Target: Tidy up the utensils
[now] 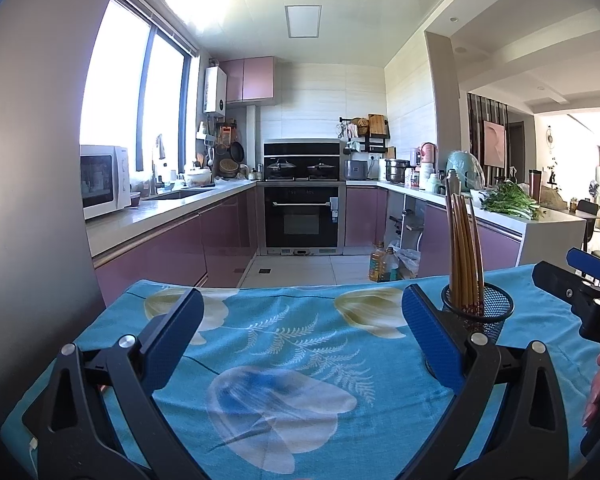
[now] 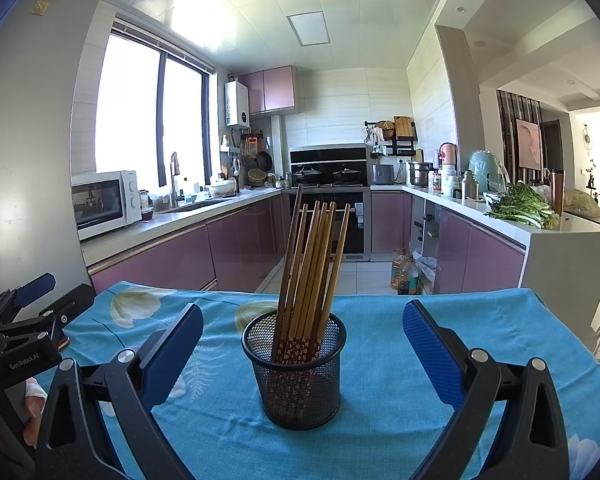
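A black mesh cup (image 2: 296, 376) stands upright on the blue flowered cloth (image 2: 400, 360), holding several wooden chopsticks (image 2: 312, 264) that lean slightly left. My right gripper (image 2: 303, 344) is open, its blue pads on either side of the cup without touching it. In the left wrist view the same mesh cup (image 1: 486, 308) with the chopsticks (image 1: 464, 248) sits just past my right-hand finger. My left gripper (image 1: 302, 332) is open over bare cloth (image 1: 284, 344), nothing between its fingers. Each gripper shows at the edge of the other's view.
The cloth-covered table ends at a far edge (image 2: 300, 292), with kitchen floor beyond. Oil bottles (image 2: 404, 276) stand on the floor by the pink cabinets. A grey fridge wall (image 2: 24, 160) rises at the left. A hand (image 2: 32, 404) holds the left gripper.
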A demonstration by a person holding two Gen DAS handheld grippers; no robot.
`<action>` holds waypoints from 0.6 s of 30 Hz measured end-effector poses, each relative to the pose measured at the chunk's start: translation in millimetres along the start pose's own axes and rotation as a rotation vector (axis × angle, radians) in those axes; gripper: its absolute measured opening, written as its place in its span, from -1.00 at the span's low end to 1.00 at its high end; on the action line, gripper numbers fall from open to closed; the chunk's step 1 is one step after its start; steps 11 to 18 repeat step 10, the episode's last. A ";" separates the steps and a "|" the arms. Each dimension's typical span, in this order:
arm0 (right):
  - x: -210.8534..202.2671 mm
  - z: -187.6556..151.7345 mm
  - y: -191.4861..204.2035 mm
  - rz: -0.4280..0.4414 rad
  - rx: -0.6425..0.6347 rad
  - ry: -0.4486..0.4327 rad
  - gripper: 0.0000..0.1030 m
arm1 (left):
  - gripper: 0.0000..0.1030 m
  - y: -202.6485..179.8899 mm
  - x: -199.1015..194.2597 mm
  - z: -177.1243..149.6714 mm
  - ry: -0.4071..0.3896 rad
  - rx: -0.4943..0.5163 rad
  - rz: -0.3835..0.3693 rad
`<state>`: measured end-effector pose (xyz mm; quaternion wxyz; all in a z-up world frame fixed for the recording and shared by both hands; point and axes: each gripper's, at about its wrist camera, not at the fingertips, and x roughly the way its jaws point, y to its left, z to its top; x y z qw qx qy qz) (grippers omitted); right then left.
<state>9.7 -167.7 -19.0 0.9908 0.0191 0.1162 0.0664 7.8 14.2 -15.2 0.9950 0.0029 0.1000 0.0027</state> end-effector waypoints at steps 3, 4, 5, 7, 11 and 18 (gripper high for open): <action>2.1 -1.2 -6.1 -0.002 0.002 0.015 0.88 | 0.89 0.1 3.6 1.6 0.021 -0.006 -0.007; 4.0 -2.1 -11.3 -0.013 0.004 0.028 0.88 | 0.89 1.6 6.8 1.0 0.042 -0.011 -0.017; 7.0 -3.5 -18.9 -0.032 0.009 0.049 0.88 | 0.89 3.7 10.0 -0.1 0.063 -0.015 -0.018; 14.8 -7.4 -36.4 -0.079 0.019 0.099 0.88 | 0.89 8.9 17.0 -2.3 0.098 -0.024 -0.010; 34.0 -17.0 -74.4 -0.181 0.027 0.228 0.88 | 0.89 19.0 29.9 -6.3 0.159 -0.021 0.004; 34.0 -17.0 -74.4 -0.181 0.027 0.228 0.88 | 0.89 19.0 29.9 -6.3 0.159 -0.021 0.004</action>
